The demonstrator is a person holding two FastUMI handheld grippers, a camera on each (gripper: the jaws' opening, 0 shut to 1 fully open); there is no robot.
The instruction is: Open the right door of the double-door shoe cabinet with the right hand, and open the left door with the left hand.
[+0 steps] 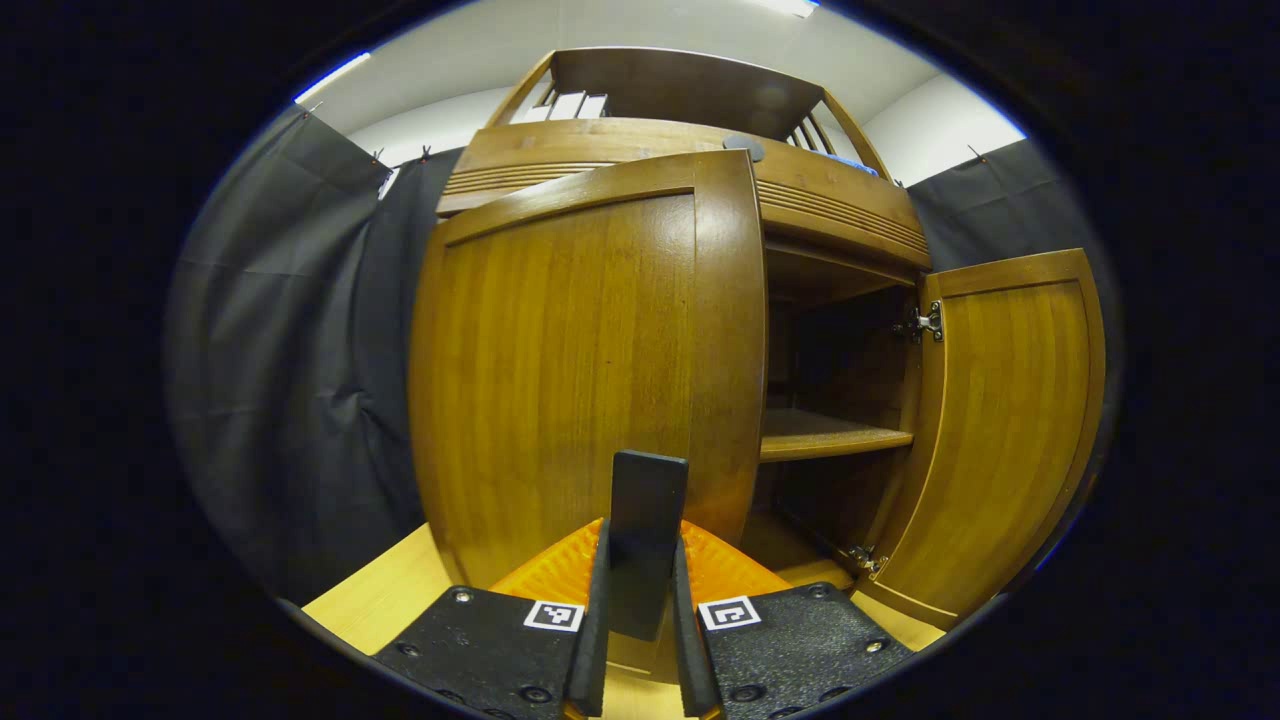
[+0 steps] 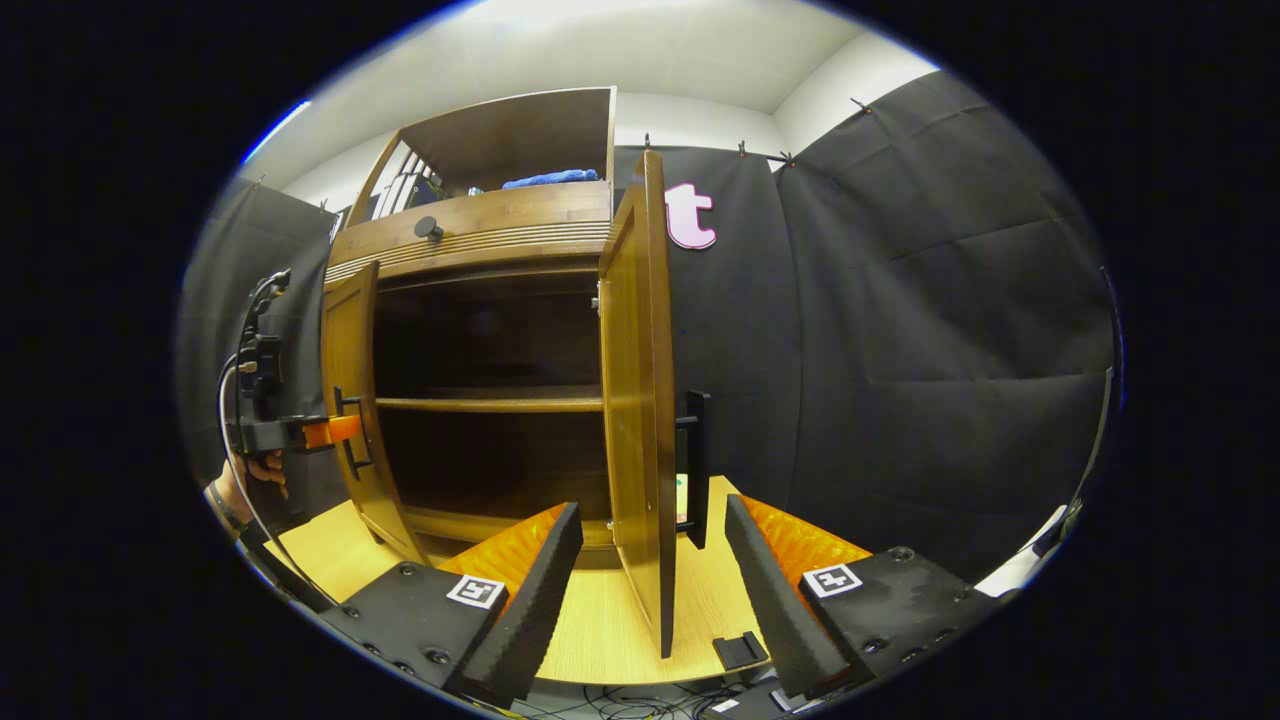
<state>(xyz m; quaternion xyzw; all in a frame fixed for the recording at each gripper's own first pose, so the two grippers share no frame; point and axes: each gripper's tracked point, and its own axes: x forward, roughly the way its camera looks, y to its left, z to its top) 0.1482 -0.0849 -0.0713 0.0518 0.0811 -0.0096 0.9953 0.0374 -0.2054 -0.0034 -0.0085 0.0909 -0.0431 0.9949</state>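
Left gripper view: the left gripper [image 1: 641,600] is clamped on the dark upright handle [image 1: 648,520] of the left door [image 1: 570,370], both fingers [image 1: 592,640] pressing its sides. That door stands partly swung out from the wooden shoe cabinet [image 1: 830,210], its panel taking up the middle of the view. Past its edge there's a shelf [image 1: 830,435] inside, and the right door [image 1: 1000,430] swung wide on its hinges [image 1: 925,322].

Right gripper view: the right gripper [image 2: 655,590] is spread wide, fingers [image 2: 530,600] apart on either side of the right door [image 2: 640,420], touching nothing. The door shows edge-on, well open, its black bar handle [image 2: 695,465] on the outer face. The cabinet [image 2: 480,235] interior shows dark, with a shelf [image 2: 490,404] across it. Far left, a hand [image 2: 255,470] holds the left gripper [image 2: 345,430] at the left door [image 2: 352,400], right at its handle. A knob [image 2: 428,227] sits on the band above the doors, and blue cloth [image 2: 550,179] lies in the open top compartment. The cabinet stands on a light wooden table [image 2: 600,620].
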